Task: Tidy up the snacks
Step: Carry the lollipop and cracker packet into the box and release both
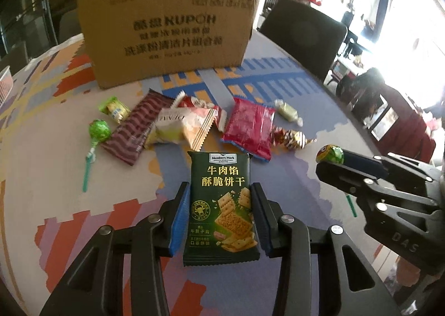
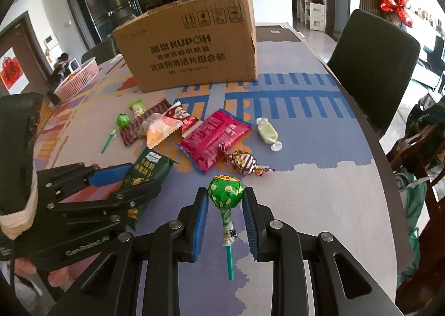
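Left wrist view: the left tongs (image 1: 219,204) are closed partway on a dark green cracker packet (image 1: 221,204), their blue pads pressing its two long edges, the packet standing lengthwise between them above the tabletop (image 1: 292,110). Ahead of the tips lies a loose row of snacks: a green lollipop (image 1: 98,132) far left, a maroon wafer bar (image 1: 136,129), a pale bag (image 1: 183,126), a red packet (image 1: 249,129) and a striped candy (image 1: 292,139). Beyond them stands a cardboard box (image 1: 167,35). To the right, the right tongs (image 1: 333,163) carry a second green lollipop (image 1: 331,154).

Right wrist view: the right tongs (image 2: 225,202) grip that lollipop's (image 2: 225,190) wrapped head between narrowly spread pads, stick pointing back toward the camera. The left tongs (image 2: 133,181) sit off to the left with the cracker packet (image 2: 150,168); the red packet (image 2: 214,139) and box (image 2: 192,43) lie ahead.
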`<state>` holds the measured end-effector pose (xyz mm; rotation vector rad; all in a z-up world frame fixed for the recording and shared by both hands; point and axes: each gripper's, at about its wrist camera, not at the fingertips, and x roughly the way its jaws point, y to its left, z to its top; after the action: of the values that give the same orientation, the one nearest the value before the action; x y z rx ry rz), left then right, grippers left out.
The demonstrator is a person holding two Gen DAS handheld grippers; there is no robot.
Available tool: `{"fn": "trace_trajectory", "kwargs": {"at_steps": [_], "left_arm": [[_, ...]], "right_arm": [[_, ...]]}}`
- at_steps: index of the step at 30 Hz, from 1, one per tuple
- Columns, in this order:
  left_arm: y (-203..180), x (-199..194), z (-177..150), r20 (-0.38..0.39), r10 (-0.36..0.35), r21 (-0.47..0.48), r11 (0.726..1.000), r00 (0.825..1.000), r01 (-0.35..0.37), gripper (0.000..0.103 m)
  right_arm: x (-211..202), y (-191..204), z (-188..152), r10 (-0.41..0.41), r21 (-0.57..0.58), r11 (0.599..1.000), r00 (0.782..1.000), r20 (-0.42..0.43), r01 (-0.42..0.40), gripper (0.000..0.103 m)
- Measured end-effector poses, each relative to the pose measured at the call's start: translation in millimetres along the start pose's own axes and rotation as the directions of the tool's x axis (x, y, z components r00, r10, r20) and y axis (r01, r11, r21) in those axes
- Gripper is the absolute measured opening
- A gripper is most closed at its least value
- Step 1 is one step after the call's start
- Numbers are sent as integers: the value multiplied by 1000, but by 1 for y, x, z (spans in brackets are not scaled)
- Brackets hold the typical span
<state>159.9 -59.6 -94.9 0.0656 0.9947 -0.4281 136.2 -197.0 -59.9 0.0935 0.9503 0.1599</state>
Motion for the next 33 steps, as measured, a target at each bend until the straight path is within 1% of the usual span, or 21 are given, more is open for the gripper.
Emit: {"fn": "trace_trajectory", "kwargs": {"at_steps": [7, 15, 20, 24, 30, 33], "left_arm": [[0, -29, 17, 78, 11, -3, 1000, 997, -10, 42], [11, -54, 47, 162, 29, -30, 999, 986, -24, 42], [21, -67, 71, 216, 57, -39, 998, 975, -50, 42], [28, -80, 92, 264, 79, -43, 997, 961, -70, 42], [38, -98, 122, 324, 107, -43, 994, 940, -99, 42], [44, -105, 136, 342, 112, -47, 994, 933, -102, 42]], "right_arm": [[-11, 2, 15, 18, -2, 1000, 999, 41, -17, 27], [-26, 10, 49, 36, -19, 999, 991, 126, -34, 27], [-33, 17, 76, 47, -39, 998, 982, 183, -40, 27], [-38, 24, 100, 54, -54, 998, 972, 227, -43, 27], [-43, 32, 137, 65, -79, 996, 960, 271, -45, 27], [-45, 37, 156, 71, -94, 995, 956, 286, -45, 27]]}}
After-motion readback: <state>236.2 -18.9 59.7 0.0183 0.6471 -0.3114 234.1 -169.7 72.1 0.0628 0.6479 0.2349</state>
